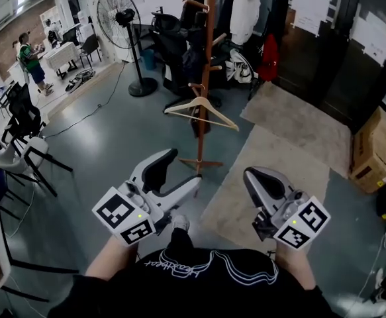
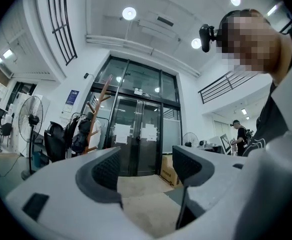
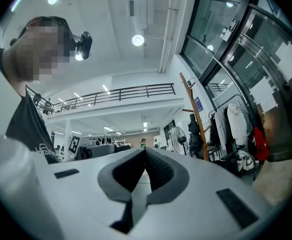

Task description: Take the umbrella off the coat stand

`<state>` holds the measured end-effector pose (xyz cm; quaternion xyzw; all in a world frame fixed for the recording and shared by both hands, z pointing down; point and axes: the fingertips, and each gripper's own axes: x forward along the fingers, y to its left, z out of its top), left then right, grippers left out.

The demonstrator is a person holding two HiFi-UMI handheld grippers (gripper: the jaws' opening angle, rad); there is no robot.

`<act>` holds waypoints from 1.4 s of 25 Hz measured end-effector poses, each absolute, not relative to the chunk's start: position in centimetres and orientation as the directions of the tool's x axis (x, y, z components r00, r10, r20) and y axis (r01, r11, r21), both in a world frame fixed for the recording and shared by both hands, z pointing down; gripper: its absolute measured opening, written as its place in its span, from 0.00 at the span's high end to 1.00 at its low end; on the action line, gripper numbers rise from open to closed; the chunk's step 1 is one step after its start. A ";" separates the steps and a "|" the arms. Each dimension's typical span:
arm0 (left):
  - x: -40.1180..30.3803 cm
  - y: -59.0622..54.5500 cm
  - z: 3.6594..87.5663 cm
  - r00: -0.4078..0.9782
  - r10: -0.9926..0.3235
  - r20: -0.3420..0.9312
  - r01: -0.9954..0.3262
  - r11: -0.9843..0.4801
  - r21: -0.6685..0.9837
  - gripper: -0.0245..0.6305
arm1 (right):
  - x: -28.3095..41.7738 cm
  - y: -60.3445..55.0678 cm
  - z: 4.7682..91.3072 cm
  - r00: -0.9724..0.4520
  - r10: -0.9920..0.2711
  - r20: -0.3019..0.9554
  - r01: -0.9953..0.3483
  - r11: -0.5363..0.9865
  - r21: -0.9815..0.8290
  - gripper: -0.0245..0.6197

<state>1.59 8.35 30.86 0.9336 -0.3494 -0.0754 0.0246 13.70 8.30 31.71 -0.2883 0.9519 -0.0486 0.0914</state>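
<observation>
The wooden coat stand [image 1: 206, 78] rises from the grey floor ahead of me, with dark bags on its upper pegs and a wooden hanger [image 1: 201, 112] on a low peg. Behind the hanger a dark narrow bundle [image 1: 196, 122] hangs against the pole; it looks like the folded umbrella, though I cannot tell for sure. My left gripper [image 1: 176, 177] is held low, well short of the stand, open and with nothing in it [image 2: 146, 166]. To its right my right gripper [image 1: 264, 185] has its pads meeting at the tips [image 3: 144, 153], also empty. The stand shows in both gripper views [image 2: 98, 104] [image 3: 196, 115].
A pedestal fan [image 1: 122, 20] stands at the back left, a rack of garments [image 1: 245, 8] behind the stand. Beige mats [image 1: 298, 119] lie to the right, by a cardboard box [image 1: 371, 150] and dark glass doors. Chairs [image 1: 26, 121] line the left side; a person [image 1: 30, 58] stands far off.
</observation>
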 end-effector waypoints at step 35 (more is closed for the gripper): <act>-6.6 -30.0 32.6 0.793 -0.609 -0.002 -0.609 -0.793 0.008 0.43 | 5.3 -22.8 33.4 -0.687 -0.724 -0.064 -0.696 0.680 -0.231 0.96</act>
